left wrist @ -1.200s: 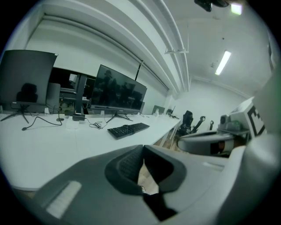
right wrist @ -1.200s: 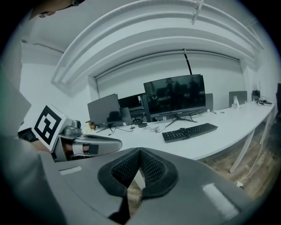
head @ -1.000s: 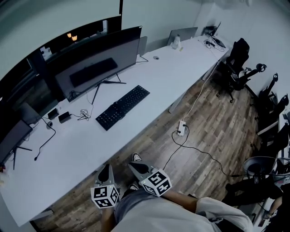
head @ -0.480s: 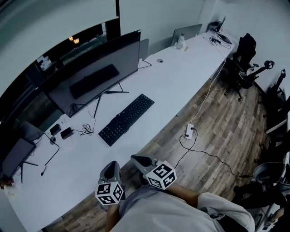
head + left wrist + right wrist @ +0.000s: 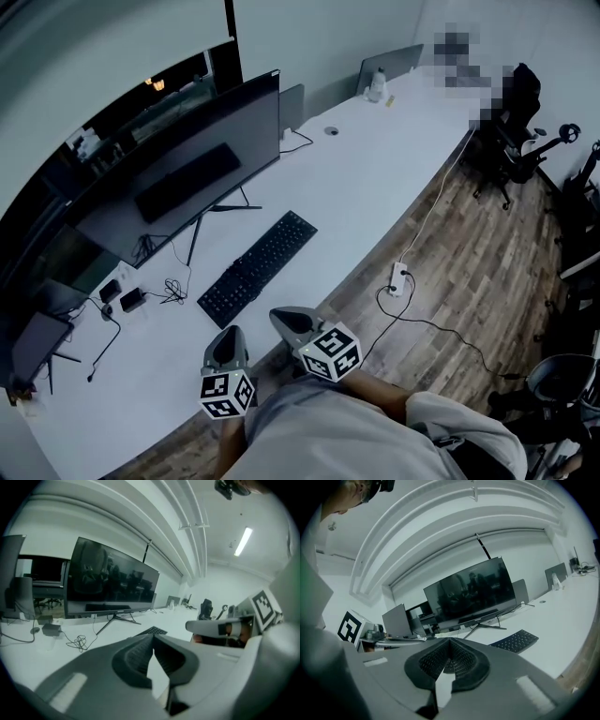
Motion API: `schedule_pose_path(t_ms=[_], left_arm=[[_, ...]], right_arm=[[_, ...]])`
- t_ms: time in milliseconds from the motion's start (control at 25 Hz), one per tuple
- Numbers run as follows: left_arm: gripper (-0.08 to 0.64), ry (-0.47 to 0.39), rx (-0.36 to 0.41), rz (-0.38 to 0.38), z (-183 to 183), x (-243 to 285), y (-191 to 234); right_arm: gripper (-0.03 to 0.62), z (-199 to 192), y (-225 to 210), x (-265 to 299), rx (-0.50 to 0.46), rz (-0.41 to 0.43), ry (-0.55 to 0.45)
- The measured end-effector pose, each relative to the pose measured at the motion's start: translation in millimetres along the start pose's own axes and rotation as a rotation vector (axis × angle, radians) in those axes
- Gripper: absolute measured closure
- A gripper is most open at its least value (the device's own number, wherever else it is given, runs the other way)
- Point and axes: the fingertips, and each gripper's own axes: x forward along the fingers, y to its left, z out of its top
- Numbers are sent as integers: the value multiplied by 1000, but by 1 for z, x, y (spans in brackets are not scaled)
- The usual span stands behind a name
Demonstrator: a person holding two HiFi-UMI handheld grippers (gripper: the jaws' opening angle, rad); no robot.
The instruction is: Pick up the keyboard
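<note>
Wires [image 5: 172, 287]: A loose tangle lies on the desk [image 5: 375, 159] just left of the keyboard [image 5: 258, 267]. A jaw that swings wide could hook it and drag the small black boxes [image 5: 122, 296] next to it.
Left gripper [image 5: 227, 339]: It hangs below the keyboard's near end, out past the desk edge and well apart from the keys. Its jaws are pressed together with nothing in them. If it comes in like that, it will only bump the keyboard and push it away.
Keyboard: It lies flat and slanted on the white desk, and nothing touches it. It is long and thin. Held at one end only, it could tip and slip out. I cannot see if it has a wire that might tug.
Big screen [image 5: 178, 178]: Its stand legs sit just behind the keyboard. A fast lift could knock them.
Right gripper [image 5: 284, 319]: It is below the keyboard too, also squeezed closed and empty.
Floor plug box [image 5: 401, 278]: It is right of the keyboard, down on the floor. A foot could trip on its cord.
</note>
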Motion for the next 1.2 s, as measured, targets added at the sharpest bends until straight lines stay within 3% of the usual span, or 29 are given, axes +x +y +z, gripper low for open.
schedule_pose_path(t_ms=[160,400,880,1200], left_arm=[[560,-4,51,12,17,26,-9],[560,-7,89,49,33,52,-8],[560,38,140,91,40,74,15],[560,57,149,91,42,103,33]], right_arm=[[592,15,-25,3,39,36,-34],[591,22,-66,18,90,-5,-20],[591,-11,-96,54,205,-32,87],[591,-17,-130,62,262,-75,103]])
